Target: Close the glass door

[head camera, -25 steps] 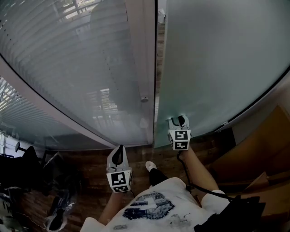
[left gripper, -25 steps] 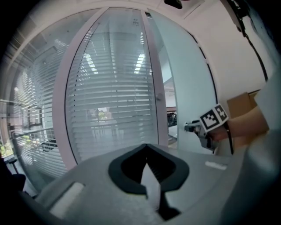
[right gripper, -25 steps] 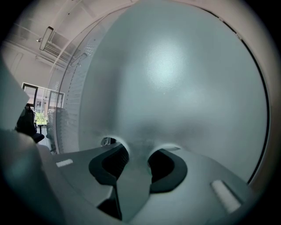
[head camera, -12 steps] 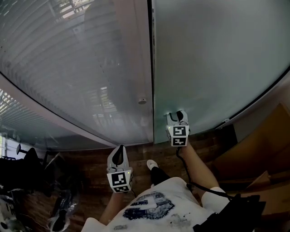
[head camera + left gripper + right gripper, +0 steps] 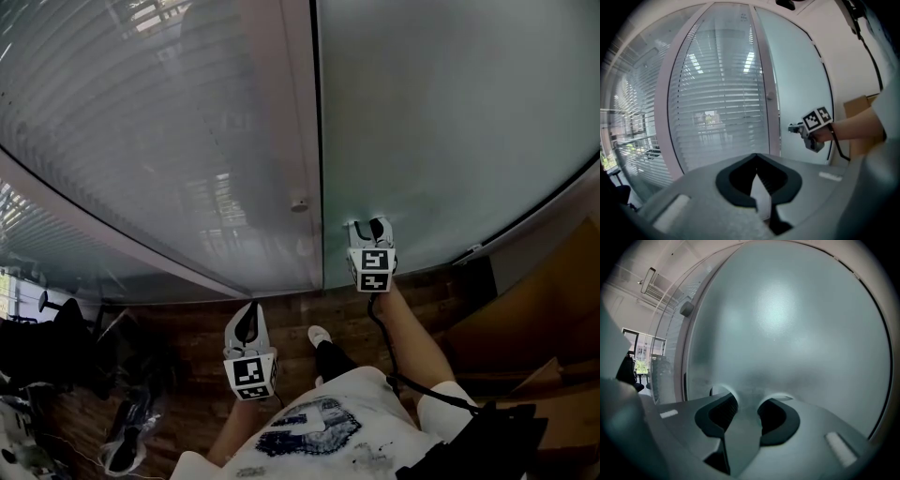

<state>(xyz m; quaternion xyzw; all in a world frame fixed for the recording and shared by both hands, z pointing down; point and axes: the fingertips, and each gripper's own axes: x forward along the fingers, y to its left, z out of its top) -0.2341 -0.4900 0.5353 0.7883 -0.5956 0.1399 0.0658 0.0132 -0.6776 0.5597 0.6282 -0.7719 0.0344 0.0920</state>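
Note:
The frosted glass door (image 5: 450,122) fills the right half of the head view, and its left edge lies against the pale door post (image 5: 295,112) with only a thin dark line between them. My right gripper (image 5: 369,228) rests its tips on the lower part of the door near that edge. In the right gripper view its jaws (image 5: 746,401) stand partly open against the glass (image 5: 787,324), with nothing between them. My left gripper (image 5: 247,323) hangs back from the door, shut and empty, and the left gripper view shows the right gripper (image 5: 794,128) on the door (image 5: 801,84).
A fixed glass panel with blinds (image 5: 141,122) stands left of the post, which carries a small round knob (image 5: 298,202). Cardboard boxes (image 5: 553,309) lie at the right, dark chairs and gear (image 5: 47,347) at the lower left. The floor (image 5: 187,347) is wooden.
The open gap between the door's edge and the post has closed to a thin line. My right gripper went forward with the glass; the left one stayed put.

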